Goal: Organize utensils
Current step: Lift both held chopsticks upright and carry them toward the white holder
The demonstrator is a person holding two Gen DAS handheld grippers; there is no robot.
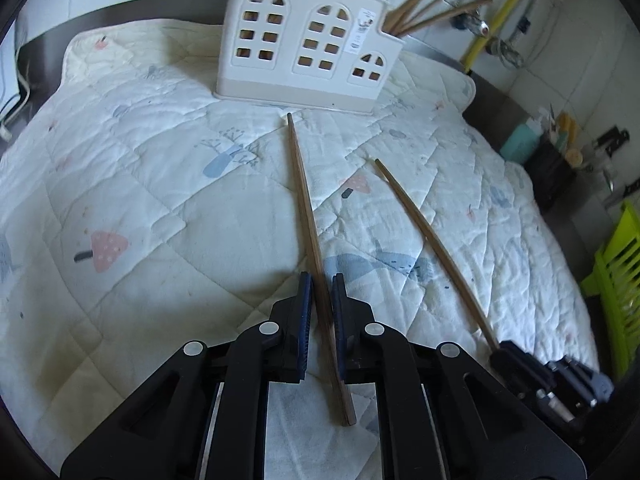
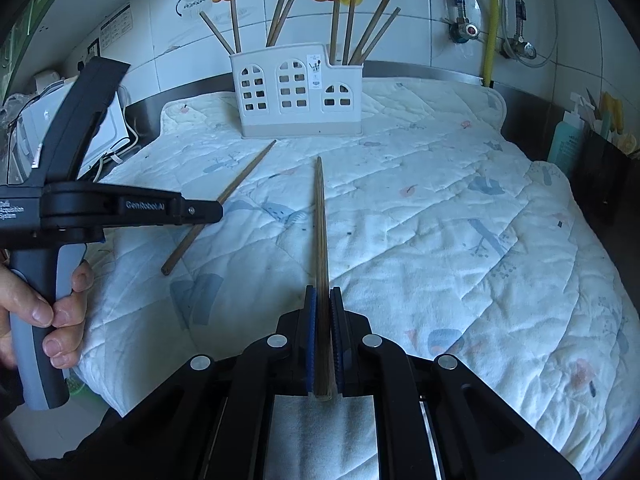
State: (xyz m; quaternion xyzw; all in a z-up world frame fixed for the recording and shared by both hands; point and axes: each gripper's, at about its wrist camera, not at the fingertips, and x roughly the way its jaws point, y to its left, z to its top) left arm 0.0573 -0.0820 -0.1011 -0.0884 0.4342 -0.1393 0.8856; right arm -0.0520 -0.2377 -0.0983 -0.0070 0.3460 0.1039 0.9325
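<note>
A quilted white cloth [image 2: 440, 200] printed with mushrooms covers the steel counter [image 2: 520, 108]. Behind its far edge rise white wall tiles [image 2: 420, 12] carrying a yellow pipe [image 2: 493, 20] and valves. A green rack [image 1: 616, 280] stands past the right edge.

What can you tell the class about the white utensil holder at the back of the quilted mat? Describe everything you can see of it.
The utensil holder looks like white plastic, shaped like a house front with arched window cutouts and a stepped top that is lower at the right. A small label sits on its front. It stands upright on the quilted mat, near the tiled wall. Wooden chopsticks stick out of its top, leaning at various angles. No gripper touches it.
</note>
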